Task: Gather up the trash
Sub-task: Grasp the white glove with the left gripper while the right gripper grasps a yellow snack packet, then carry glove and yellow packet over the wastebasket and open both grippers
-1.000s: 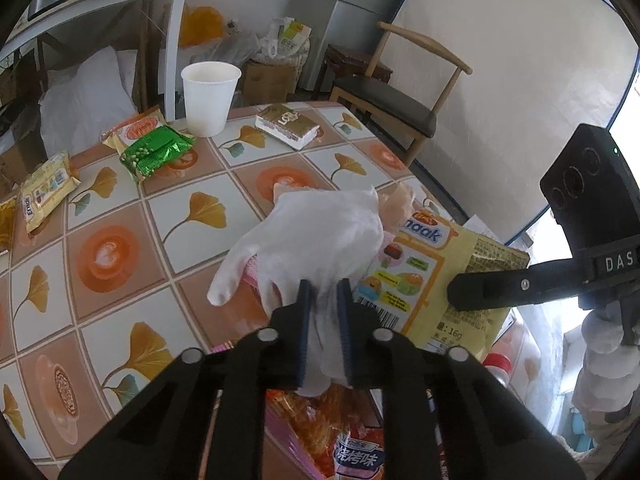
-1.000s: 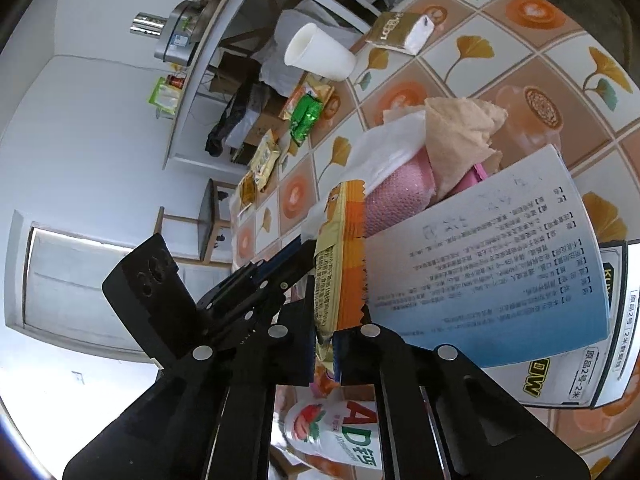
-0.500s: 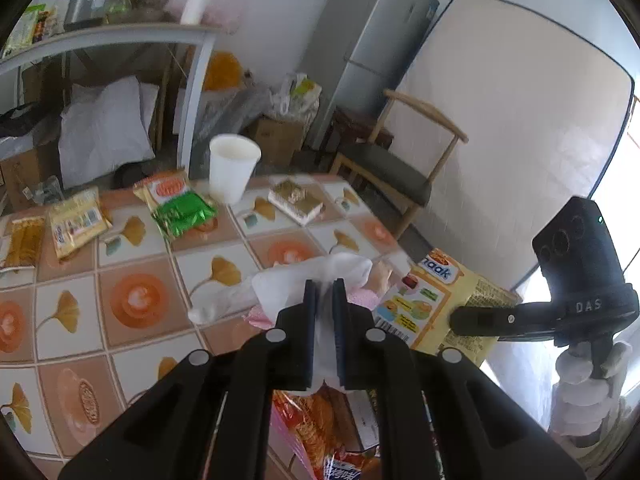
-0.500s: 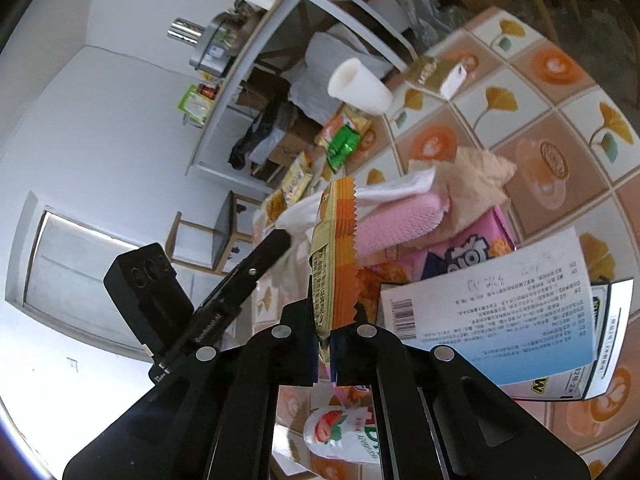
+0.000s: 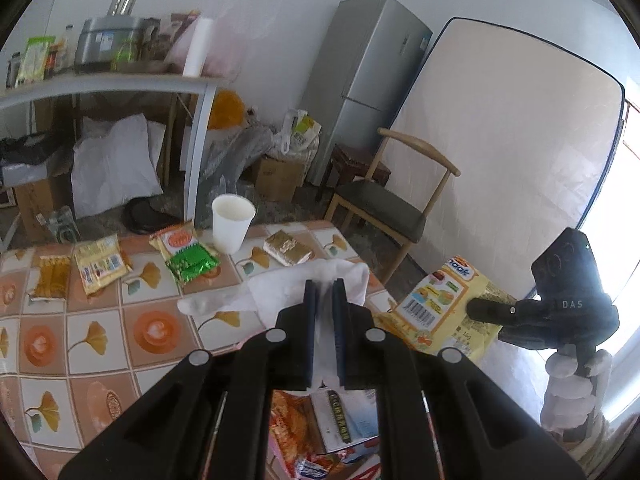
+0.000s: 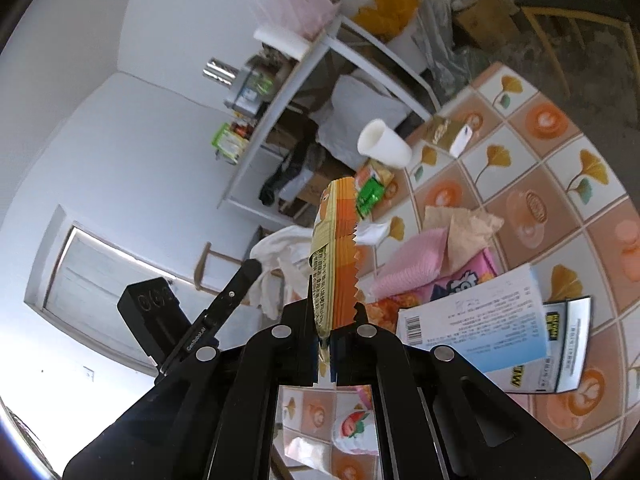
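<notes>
Over the tiled table [image 5: 96, 344], left wrist view: the left gripper [image 5: 324, 292] is clamped on a white tissue [image 5: 280, 292], held up off the tabletop. Soft, weightless stuff, so pinching a bunched fold works best. Right wrist view: the right gripper [image 6: 334, 320] pinches a yellow snack wrapper [image 6: 334, 248] edge-on in the air. Thin, crinkly and probably slippery, so I'd grip near the sealed seam.
</notes>
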`<state>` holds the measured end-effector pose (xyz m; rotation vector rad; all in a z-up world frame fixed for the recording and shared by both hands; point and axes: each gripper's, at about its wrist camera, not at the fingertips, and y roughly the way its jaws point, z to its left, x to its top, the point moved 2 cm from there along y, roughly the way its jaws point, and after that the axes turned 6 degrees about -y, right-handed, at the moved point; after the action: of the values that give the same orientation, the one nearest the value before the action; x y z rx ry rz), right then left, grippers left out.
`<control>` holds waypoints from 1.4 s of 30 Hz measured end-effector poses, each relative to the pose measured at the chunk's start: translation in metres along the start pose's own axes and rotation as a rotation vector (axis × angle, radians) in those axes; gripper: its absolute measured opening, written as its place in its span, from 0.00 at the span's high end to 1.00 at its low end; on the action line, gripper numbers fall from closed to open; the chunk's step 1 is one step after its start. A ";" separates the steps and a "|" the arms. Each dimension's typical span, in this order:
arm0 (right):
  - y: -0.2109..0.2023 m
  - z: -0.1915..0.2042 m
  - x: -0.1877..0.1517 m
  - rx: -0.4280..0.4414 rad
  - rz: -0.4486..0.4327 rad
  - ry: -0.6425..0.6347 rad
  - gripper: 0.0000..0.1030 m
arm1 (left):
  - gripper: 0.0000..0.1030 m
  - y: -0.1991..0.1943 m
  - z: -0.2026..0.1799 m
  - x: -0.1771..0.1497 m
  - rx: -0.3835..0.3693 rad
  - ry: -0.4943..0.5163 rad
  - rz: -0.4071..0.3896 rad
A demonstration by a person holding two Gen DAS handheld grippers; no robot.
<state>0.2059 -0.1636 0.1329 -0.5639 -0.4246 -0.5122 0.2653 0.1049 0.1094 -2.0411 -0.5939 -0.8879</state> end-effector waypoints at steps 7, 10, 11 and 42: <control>-0.068 -0.008 0.002 0.025 -0.114 0.004 0.98 | 0.93 -0.018 -0.054 0.011 -0.025 0.058 -0.012; -0.108 -0.020 0.000 0.017 -0.179 0.018 0.98 | 0.93 -0.015 -0.089 0.010 -0.057 0.098 0.010; -0.126 -0.028 -0.002 0.008 -0.210 0.030 0.98 | 0.93 -0.011 -0.105 0.009 -0.074 0.113 0.023; -0.297 -0.404 -0.093 -0.392 -0.424 0.647 0.94 | 0.91 0.416 -0.420 -0.217 -0.143 0.384 0.824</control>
<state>0.0612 -0.5894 -0.1076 -0.6476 0.1908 -1.1565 0.2449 -0.4940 -0.0841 -1.8967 0.5111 -0.7762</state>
